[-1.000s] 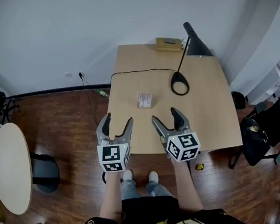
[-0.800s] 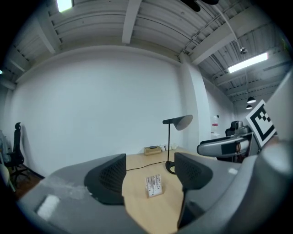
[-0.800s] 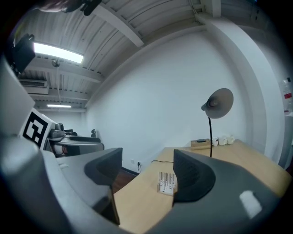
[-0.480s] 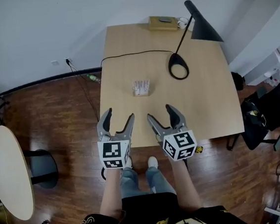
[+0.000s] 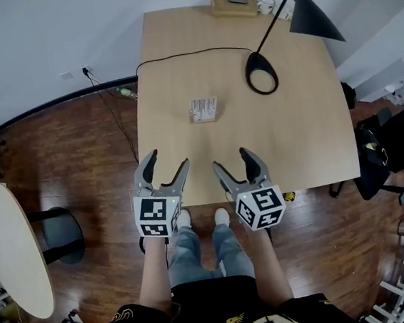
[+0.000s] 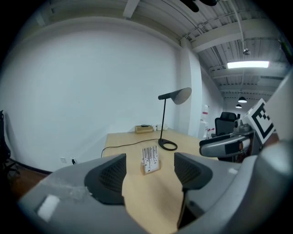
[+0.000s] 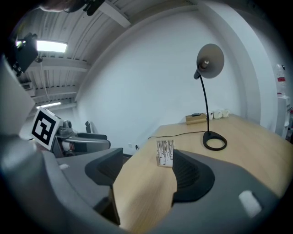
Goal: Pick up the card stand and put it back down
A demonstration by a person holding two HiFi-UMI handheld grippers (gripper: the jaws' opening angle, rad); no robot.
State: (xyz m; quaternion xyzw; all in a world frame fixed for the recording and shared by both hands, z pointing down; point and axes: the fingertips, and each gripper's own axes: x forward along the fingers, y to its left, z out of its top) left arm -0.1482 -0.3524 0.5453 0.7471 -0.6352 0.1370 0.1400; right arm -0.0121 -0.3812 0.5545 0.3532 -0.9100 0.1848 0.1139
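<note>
The card stand (image 5: 203, 110), a small wooden block holding several upright white cards, sits on the light wooden table (image 5: 293, 140), left of middle. My left gripper (image 5: 167, 161) hovers over the table's near edge, open and empty. My right gripper (image 5: 233, 160) is beside it, also open with nothing between its fingers. In the left gripper view the card stand (image 6: 150, 160) shows well ahead, framed by the jaws of the left gripper (image 6: 149, 176). In the right gripper view the card stand (image 7: 165, 153) stands ahead of the right gripper (image 7: 146, 176), by its right-hand jaw.
A black desk lamp has its ring base (image 5: 261, 73) on the table, behind and right of the stand, and its cable (image 5: 176, 56) trails left. A wooden box (image 5: 234, 3) lies at the far edge. A round side table (image 5: 10, 249) stands left, a black chair (image 5: 395, 151) right.
The head view has shifted, so the table sits higher and nearer in the picture. Both grippers stay by the near edge. The right jaws look slightly narrower than before.
</note>
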